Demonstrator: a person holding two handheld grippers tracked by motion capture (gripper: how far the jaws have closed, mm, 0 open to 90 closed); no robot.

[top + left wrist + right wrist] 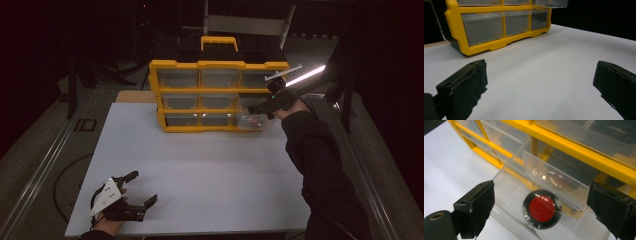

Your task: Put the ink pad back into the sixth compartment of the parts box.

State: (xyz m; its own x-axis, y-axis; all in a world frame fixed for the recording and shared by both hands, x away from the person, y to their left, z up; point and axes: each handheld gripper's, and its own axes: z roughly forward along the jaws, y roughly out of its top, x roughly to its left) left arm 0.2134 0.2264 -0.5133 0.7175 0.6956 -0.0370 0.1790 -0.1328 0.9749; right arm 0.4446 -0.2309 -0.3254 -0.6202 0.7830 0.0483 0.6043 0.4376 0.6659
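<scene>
Right claw (541, 205) gaping over red-capped jar (542, 208) (in pulled-out drawer (511, 182)) | left claw (541, 85) open

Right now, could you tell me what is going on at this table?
A person works with tongs in each hand. The right tongs hang open over a drawer pulled out of the yellow organizer; a red round item lies in it. The left tongs rest open on the table.

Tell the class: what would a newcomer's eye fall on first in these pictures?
First, the yellow drawer cabinet standing at the table's far edge. Next, the round red-centred object lying in the pulled-out clear drawer at the cabinet's bottom right, directly below the open right gripper.
</scene>
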